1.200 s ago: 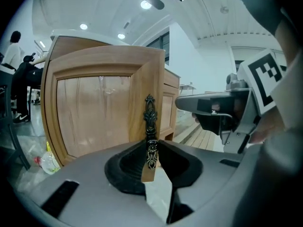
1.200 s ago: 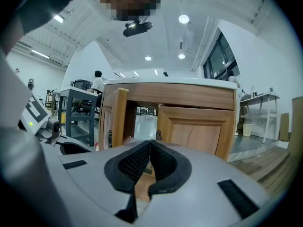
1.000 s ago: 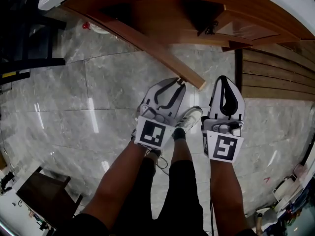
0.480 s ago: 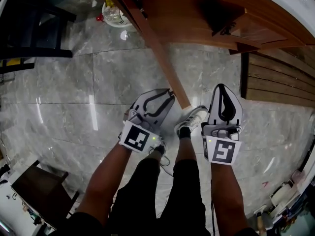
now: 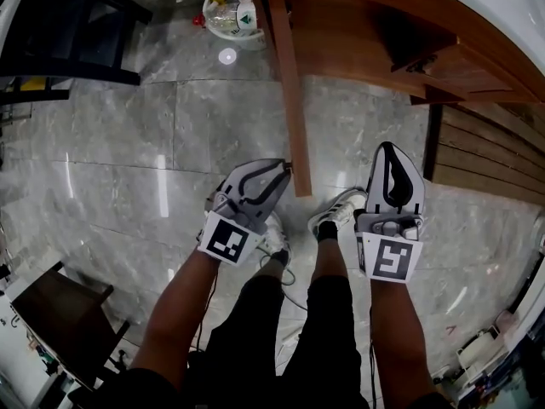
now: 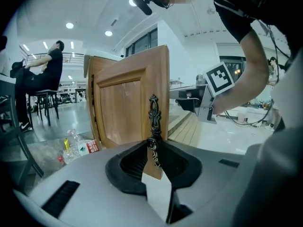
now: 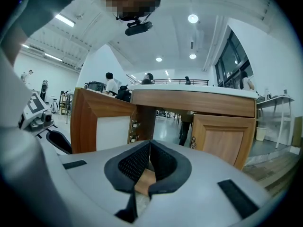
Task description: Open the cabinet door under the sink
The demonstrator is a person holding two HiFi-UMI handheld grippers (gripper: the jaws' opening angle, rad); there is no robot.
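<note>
My left gripper (image 6: 152, 144) pinches the slim, likely slippery metal handle (image 6: 154, 111), surely the stiff hinged cabinet door's (image 6: 118, 115) best hold; my right gripper (image 7: 149, 144) is closed, empty.

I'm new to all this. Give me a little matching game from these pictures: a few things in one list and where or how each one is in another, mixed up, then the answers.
Things:
1. cabinet door
2. left gripper
3. right gripper
4. plastic bottles

States or places:
A. down on the floor
B. jaws together, nothing held
C. standing open
D. closed on the dark ornate handle

Pairs: 1-C, 2-D, 3-B, 4-A
</note>
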